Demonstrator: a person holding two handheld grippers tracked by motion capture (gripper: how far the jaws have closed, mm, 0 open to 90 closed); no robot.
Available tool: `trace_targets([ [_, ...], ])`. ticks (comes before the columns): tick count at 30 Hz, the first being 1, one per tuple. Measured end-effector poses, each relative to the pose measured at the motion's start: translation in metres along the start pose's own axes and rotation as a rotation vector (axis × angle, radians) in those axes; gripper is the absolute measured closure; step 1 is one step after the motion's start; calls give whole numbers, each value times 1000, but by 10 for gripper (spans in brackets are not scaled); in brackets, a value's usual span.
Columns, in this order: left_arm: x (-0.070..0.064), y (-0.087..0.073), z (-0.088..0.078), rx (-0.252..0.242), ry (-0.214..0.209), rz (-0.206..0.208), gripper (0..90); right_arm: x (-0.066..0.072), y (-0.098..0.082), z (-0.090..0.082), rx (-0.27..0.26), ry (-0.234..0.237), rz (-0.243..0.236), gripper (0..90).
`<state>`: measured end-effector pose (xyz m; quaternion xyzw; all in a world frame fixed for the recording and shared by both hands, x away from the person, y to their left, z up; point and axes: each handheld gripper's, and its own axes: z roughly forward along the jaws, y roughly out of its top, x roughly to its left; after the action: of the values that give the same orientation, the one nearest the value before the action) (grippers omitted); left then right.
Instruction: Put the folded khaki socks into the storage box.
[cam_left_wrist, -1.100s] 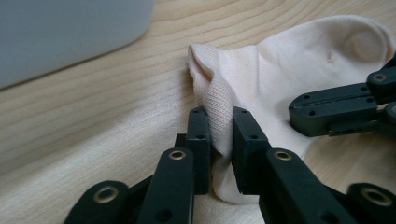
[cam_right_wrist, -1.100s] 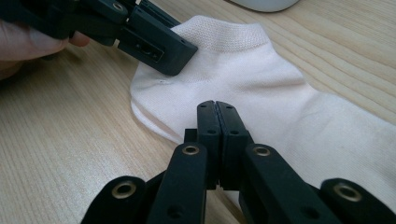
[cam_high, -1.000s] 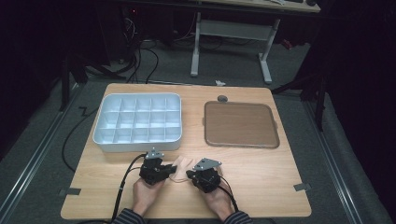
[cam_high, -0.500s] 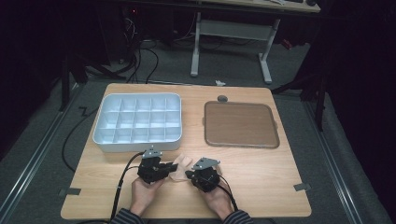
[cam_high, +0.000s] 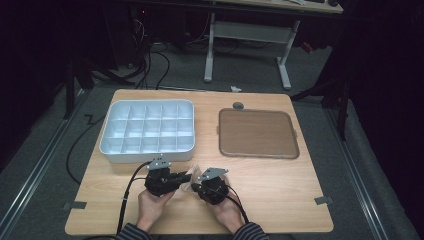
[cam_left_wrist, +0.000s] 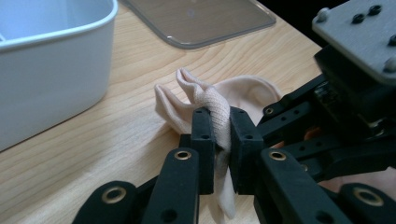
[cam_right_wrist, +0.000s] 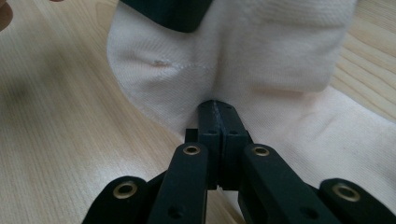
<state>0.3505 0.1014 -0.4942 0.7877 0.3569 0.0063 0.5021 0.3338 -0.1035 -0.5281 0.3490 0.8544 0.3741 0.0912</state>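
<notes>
Wood bench (cam_high: 280, 185) on grey carpet, dark room. Both claws stayed pinching the sock (cam_left_wrist: 210, 100); scene barely changed.

– The sock (cam_left_wrist: 212, 100)?
– Soft, pale knit cloth, finely ribbed and matt.
– And around it?
– The table (cam_high: 280, 185) is light wood with visible grain; the compartment tray (cam_high: 147, 131) is smooth white plastic, faintly glossy – the flat lid (cam_left_wrist: 205, 21) looks clear and shiny.

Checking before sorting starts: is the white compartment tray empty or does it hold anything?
Empty, as far as shown: in the high view every compartment of the white tray shows bare white floor.
</notes>
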Motion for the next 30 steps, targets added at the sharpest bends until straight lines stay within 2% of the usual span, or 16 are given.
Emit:
trace_targets([
  [5,0,0,2,3,-5,1,833,3,3,1,18,3,-17,897],
  [7,1,-1,3,7,6,-4,835,2,2,1,11,18,-8,893],
  [9,2,-1,3,2,15,-15,835,5,1,-1,-4,-7,-39,841],
  [12,4,-2,0,-6,21,-19,837,7,1,-8,-28,-4,-53,806],
  [15,4,-2,-1,-3,21,-17,837,0,2,-20,-72,-25,-13,810],
  [17,4,-3,-1,0,19,-17,837,-5,3,-25,-80,-50,8,832],
  [22,2,-3,-1,-4,12,-16,836,-15,1,-21,-39,-88,25,896],
  [26,0,-2,-1,-3,6,-8,836,-16,1,-12,-13,-83,39,897],
  [28,0,-1,-3,-8,3,-5,836,-16,2,-6,9,-78,34,897],
  [30,-1,0,-4,-11,2,3,836,-15,4,-3,7,-72,27,897],
])
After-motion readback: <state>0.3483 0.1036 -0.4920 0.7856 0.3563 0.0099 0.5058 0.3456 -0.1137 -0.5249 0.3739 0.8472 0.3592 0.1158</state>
